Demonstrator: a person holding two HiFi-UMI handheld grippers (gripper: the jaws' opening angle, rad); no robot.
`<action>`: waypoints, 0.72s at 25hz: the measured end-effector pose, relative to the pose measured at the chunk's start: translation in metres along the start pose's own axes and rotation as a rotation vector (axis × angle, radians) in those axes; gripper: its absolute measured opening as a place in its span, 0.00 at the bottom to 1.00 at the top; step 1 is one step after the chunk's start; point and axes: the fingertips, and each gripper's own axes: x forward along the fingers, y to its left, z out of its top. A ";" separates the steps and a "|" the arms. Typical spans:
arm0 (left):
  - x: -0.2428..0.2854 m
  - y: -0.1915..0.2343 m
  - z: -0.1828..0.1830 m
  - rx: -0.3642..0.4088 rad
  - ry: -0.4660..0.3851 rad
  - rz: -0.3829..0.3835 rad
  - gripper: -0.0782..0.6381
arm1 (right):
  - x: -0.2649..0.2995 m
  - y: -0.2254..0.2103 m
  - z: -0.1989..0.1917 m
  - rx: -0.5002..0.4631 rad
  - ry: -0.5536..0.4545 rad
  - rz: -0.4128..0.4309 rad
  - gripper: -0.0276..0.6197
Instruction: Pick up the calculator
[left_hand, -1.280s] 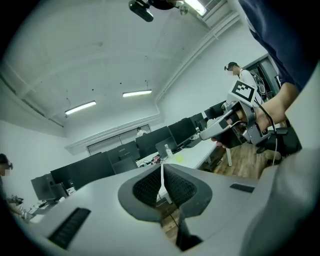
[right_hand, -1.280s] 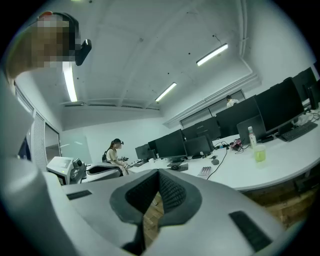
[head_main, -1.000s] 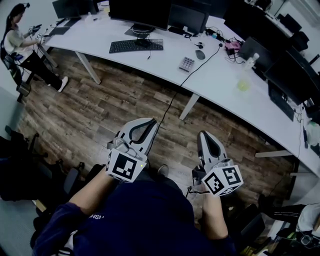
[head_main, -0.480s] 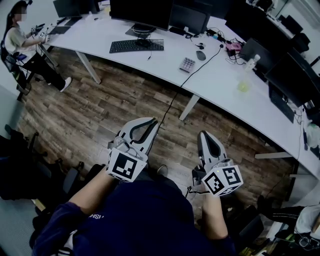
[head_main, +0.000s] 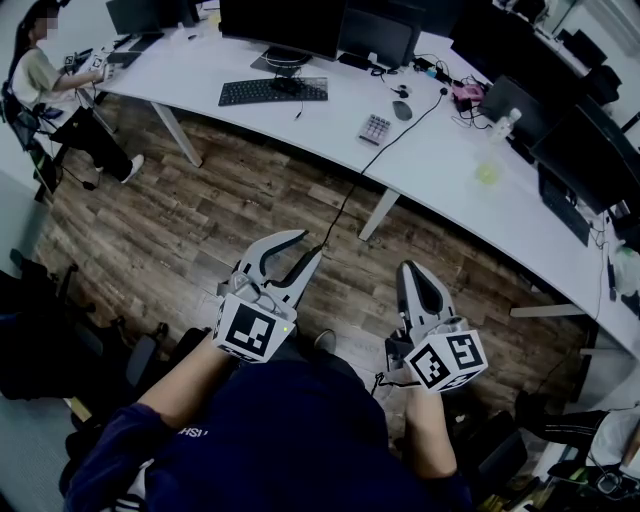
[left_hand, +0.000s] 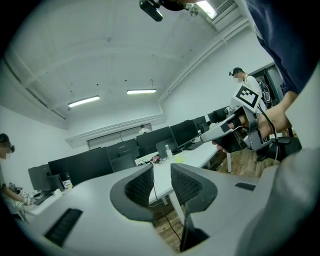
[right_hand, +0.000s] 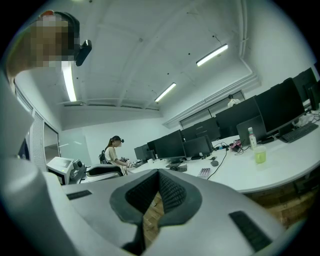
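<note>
Floor (head_main: 250, 200): brown wood-grain planks, matt, mid frame. Desk (head_main: 330, 130): smooth white top, slight sheen, upper frame. Left gripper (head_main: 310, 243) and right gripper (head_main: 405, 268): matt grey plastic shells. Pads (left_hand: 189, 186): dark, ribbed, rubbery. Marker cube (head_main: 245, 332): flat black-white print. Calculator (head_main: 374, 128): pale plastic. Dark top (head_main: 290, 440): matt cloth, bottom.

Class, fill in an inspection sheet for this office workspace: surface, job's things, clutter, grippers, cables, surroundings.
Surface: white curved desk, ahead of both grippers.
Job's things: calculator flat on the desk beside a mouse, untouched.
Clutter: keyboard, bottle, yellow-green cup, monitors.
Grippers: left gripper jaws apart, just been opening, nothing between them; right gripper jaws together, empty.
Cables: black cable crosses the desk and drops to the wooden floor.
Surroundings: seated person at the desk's far left end.
</note>
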 end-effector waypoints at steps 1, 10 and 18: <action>0.000 0.000 0.000 -0.003 0.005 0.001 0.29 | 0.000 -0.001 0.000 0.000 0.000 0.000 0.05; 0.001 0.002 -0.003 -0.006 0.006 0.010 0.37 | 0.000 -0.001 -0.001 0.003 -0.001 -0.001 0.05; 0.001 0.007 -0.004 -0.041 0.000 0.021 0.44 | 0.002 0.000 -0.001 0.003 -0.002 0.000 0.05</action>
